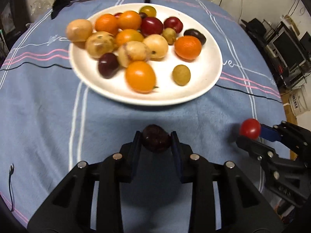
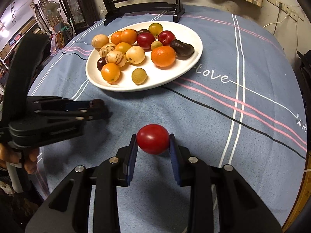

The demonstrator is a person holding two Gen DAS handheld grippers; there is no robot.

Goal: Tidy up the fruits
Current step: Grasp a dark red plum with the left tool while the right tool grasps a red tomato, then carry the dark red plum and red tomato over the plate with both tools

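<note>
A white plate (image 1: 204,89) on the blue tablecloth holds several fruits: orange, red, dark purple, tan and small green ones. It also shows in the right wrist view (image 2: 175,75). My left gripper (image 1: 156,138) is shut on a dark purple fruit (image 1: 155,137) above the cloth, short of the plate. My right gripper (image 2: 153,139) is shut on a red tomato (image 2: 153,138) above the cloth. The right gripper shows in the left wrist view (image 1: 250,134) at the right with the tomato (image 1: 249,129). The left gripper shows in the right wrist view (image 2: 99,106) at the left.
A black mirror stand (image 2: 143,3) stands on the table behind the plate. A thin black cable (image 1: 10,186) lies on the cloth at the front left. Shelves and clutter surround the round table (image 2: 252,116).
</note>
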